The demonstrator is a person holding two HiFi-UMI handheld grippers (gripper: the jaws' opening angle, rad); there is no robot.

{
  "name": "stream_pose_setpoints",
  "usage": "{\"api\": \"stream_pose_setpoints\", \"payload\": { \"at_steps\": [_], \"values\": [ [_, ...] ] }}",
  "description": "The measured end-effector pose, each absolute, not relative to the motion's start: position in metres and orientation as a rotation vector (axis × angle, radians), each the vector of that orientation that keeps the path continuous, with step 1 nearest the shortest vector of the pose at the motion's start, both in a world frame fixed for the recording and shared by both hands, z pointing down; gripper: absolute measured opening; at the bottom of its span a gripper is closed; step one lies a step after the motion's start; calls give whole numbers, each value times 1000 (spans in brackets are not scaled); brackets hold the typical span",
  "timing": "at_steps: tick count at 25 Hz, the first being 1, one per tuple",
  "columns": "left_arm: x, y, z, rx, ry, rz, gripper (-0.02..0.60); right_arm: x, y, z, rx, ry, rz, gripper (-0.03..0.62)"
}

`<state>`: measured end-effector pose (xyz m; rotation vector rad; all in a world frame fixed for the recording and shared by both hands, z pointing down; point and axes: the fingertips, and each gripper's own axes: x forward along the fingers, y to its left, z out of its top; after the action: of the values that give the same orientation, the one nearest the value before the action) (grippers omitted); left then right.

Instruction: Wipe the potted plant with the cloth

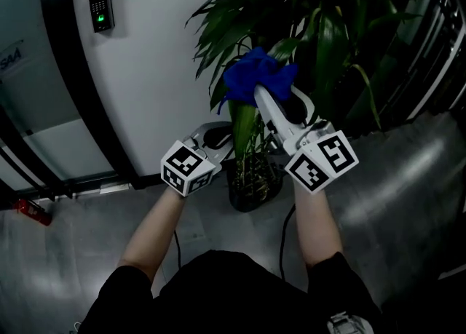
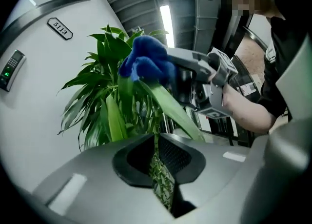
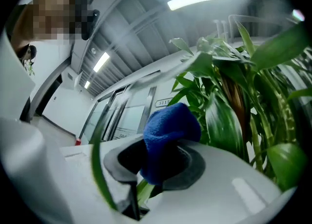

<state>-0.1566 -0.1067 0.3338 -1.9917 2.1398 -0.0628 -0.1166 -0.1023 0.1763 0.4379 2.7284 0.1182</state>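
head view: potted plant (image 1: pixel 320 27) fills 12 to 2 o'clock. its dark pot (image 1: pixel 255 187) stands on the grey floor (image 1: pixel 393 180) just below centre. the blue cloth (image 1: pixel 258 74) is bunched just above centre, on the upper part of one long leaf (image 1: pixel 244 125) that runs down toward 6 o'clock.

right gripper (image 1: pixel 261 94): comes in from 4 o'clock, jaws pinching the cloth. in the right gripper view the cloth (image 3: pixel 168 137) is wadded between the jaws, with a strip of the green leaf (image 3: pixel 139 191) under it at 6 o'clock. plant foliage crowds 1 to 4 o'clock there.

left gripper (image 1: pixel 220 136): sits at 7 o'clock of the cloth, just above the pot's rim. in the left gripper view the jaws are pressed together on the lower end of the leaf (image 2: pixel 161 179). the blade rises from them toward 12 o'clock, up to the cloth (image 2: pixel 146 64), and the right gripper reaches in from 3 o'clock.

surroundings: white wall (image 1: pixel 160 70) at 10 to 11 o'clock with a keypad (image 1: pixel 100 8) on it. the left gripper view shows a door plate (image 2: pixel 59 28) reading 5113 at 10 o'clock. a red object (image 1: pixel 33 211) lies on the floor at 8 o'clock, too small to identify.
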Motion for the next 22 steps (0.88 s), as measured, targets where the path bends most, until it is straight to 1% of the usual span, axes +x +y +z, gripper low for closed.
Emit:
{"api": "stream_pose_setpoints", "payload": {
  "at_steps": [5, 13, 22],
  "values": [
    [-137, -113, 337, -2029, 2051, -189, 51, -123, -110, 208, 487, 2764, -6, 86],
    [-110, -111, 321, -2059, 1927, -29, 51, -112, -112, 239, 552, 2795, -87, 86],
    [-118, -106, 317, -1957, 1985, -7, 51, -95, -115, 261, 602, 2788, -233, 86]
  ]
}}
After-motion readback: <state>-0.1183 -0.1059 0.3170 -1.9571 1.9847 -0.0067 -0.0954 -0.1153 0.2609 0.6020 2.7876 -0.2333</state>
